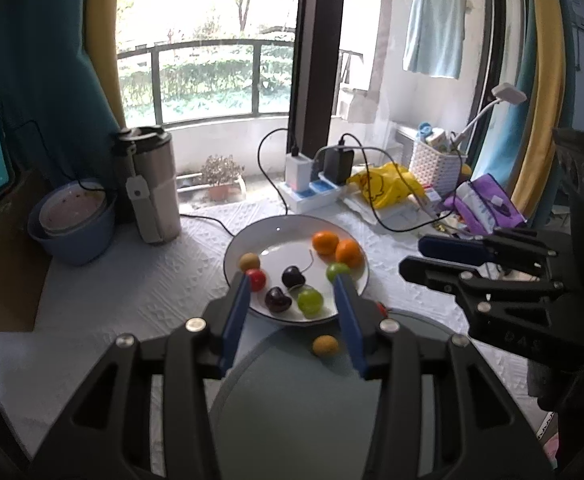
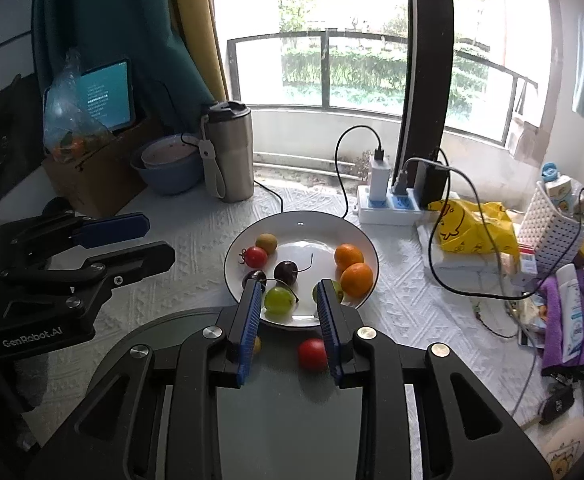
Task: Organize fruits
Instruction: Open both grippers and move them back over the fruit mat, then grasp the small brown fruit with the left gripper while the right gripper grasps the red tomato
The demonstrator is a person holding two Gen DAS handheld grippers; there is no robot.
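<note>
A white plate (image 1: 275,236) (image 2: 304,224) on the white cloth holds two oranges (image 1: 336,248) (image 2: 352,266), two green grapes (image 1: 310,300) (image 2: 279,299), two dark cherries (image 1: 293,277) (image 2: 285,271), a red tomato (image 1: 257,279) (image 2: 255,256) and a tan longan (image 1: 249,261) (image 2: 267,242). A grey-green plate (image 1: 304,400) (image 2: 292,420) lies nearer, holding a longan (image 1: 325,346) and a red tomato (image 2: 312,354). My left gripper (image 1: 292,292) (image 2: 147,240) is open and empty above the near plate's far edge. My right gripper (image 2: 287,296) (image 1: 420,256) is open and empty beside it.
A steel tumbler (image 1: 151,184) (image 2: 229,152) and stacked bowls (image 1: 73,220) (image 2: 167,164) stand at the back left. A power strip with chargers and cables (image 1: 316,184) (image 2: 392,200), a yellow bag (image 2: 472,224), a white basket (image 1: 438,164) (image 2: 552,232) and purple cloth (image 2: 576,316) crowd the right.
</note>
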